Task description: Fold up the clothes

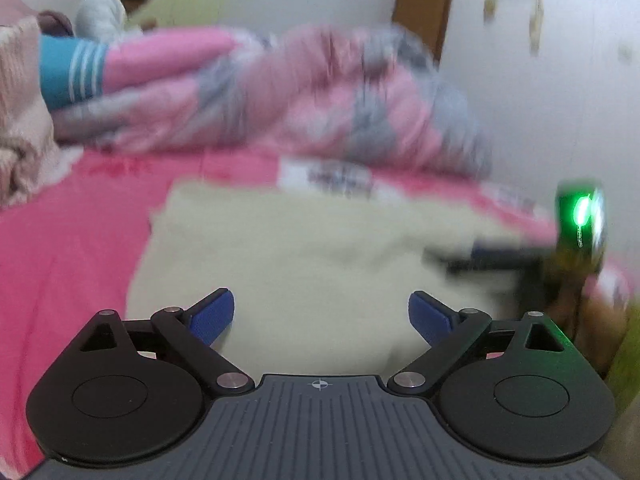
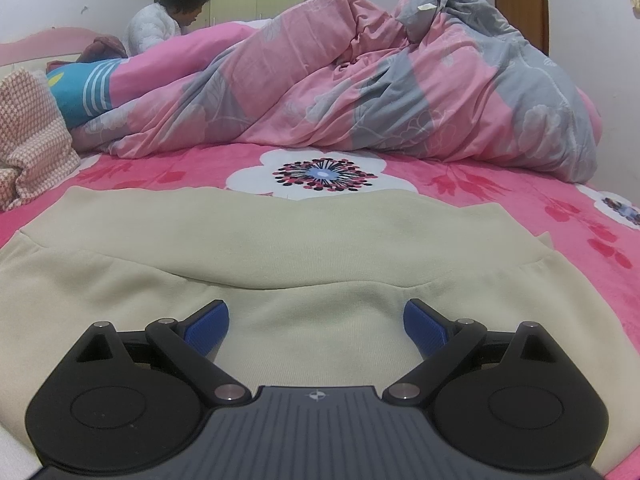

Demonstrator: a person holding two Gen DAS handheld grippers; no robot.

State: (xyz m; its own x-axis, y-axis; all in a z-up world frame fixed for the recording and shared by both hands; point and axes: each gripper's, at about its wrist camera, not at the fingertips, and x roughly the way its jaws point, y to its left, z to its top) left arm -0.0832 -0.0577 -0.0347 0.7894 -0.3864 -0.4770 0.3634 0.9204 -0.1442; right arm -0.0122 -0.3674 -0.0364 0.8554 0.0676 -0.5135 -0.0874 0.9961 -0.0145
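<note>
A cream sweatshirt (image 2: 304, 240) lies flat on the pink flowered bedsheet (image 2: 520, 192), its ribbed hem towards the far side. My right gripper (image 2: 316, 320) hovers low over it, blue pads wide apart, nothing between them. The left wrist view is blurred: the same cream garment (image 1: 288, 248) fills its middle, and my left gripper (image 1: 321, 312) stands open above it with empty jaws. At that view's right edge the other gripper (image 1: 576, 232) shows as a dark shape with a green light, over the garment's right side.
A crumpled pink and grey duvet (image 2: 360, 80) is heaped across the far side of the bed. A pink knitted blanket (image 2: 28, 136) and a blue striped cushion (image 2: 84, 88) lie at the far left. A person in white (image 2: 156, 28) sits behind the duvet. A brown door (image 2: 520, 4) stands far right.
</note>
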